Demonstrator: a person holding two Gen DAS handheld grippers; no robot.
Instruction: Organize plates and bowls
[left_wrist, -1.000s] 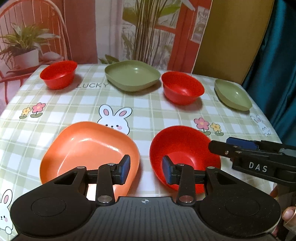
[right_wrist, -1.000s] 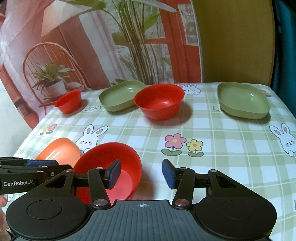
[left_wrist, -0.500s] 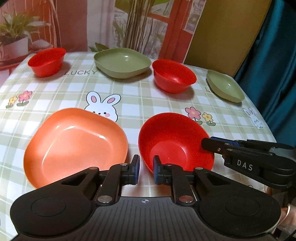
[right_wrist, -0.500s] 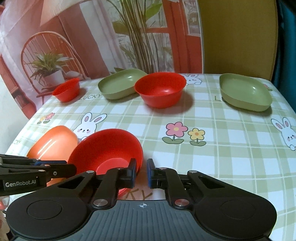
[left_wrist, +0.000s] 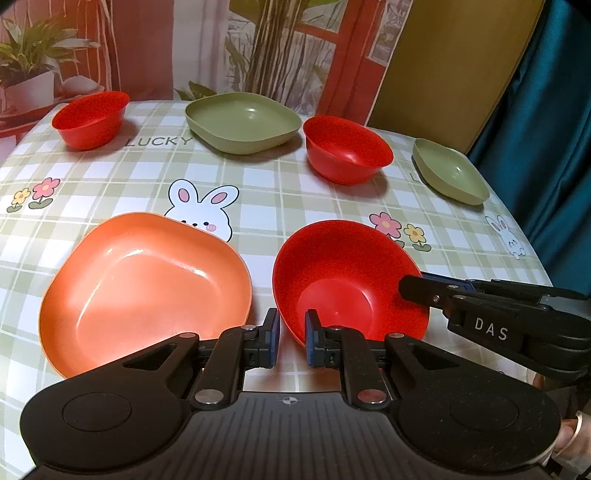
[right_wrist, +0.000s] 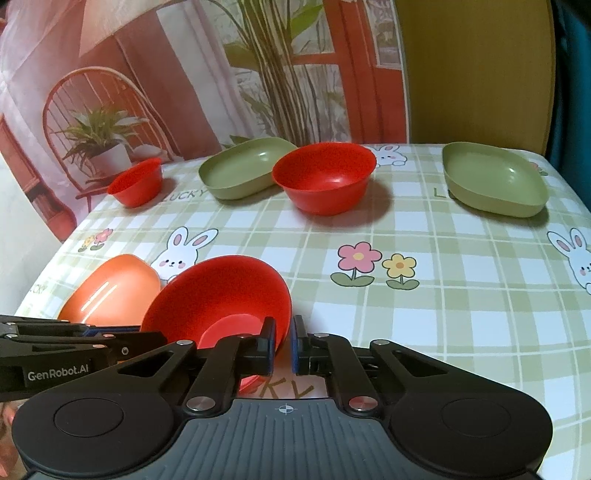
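Left claw (left_wrist: 290, 341) was closed on the near-left rim of the near red bowl (left_wrist: 343, 280); the rim wall sat between its blue pads, one pad outside the bowl, the other inside. Its jaws had just been closing, with the bowl's rim between them.

Right claw (right_wrist: 282, 345) was closed on the same bowl (right_wrist: 221, 295) at its right rim, one pad inside the bowl, the other outside over the tablecloth (right_wrist: 443, 295). Its jaws had just been closing too, rim between them. In the left wrist view the right claw (left_wrist: 413, 288) came in from the right edge, its tip laid across the bowl's right rim.

Both claws pointed downward and forward at a slant over the near edge of the desk (left_wrist: 258, 206). Part of a hand (left_wrist: 569, 439) with a ring showed at the lower right, behind the left claw's body.

The gripped bowl appeared tilted, its near side raised; whether its base touched the cloth I could not tell. Just left of it lay the orange plate (left_wrist: 144, 288), close beside but apart.

Far row, left to right: small red bowl (left_wrist: 90, 118), green plate (left_wrist: 242, 120), second red bowl (left_wrist: 347, 147), second green plate (left_wrist: 448, 175) at the far right edge. All stood apart from each other on the checked cloth.
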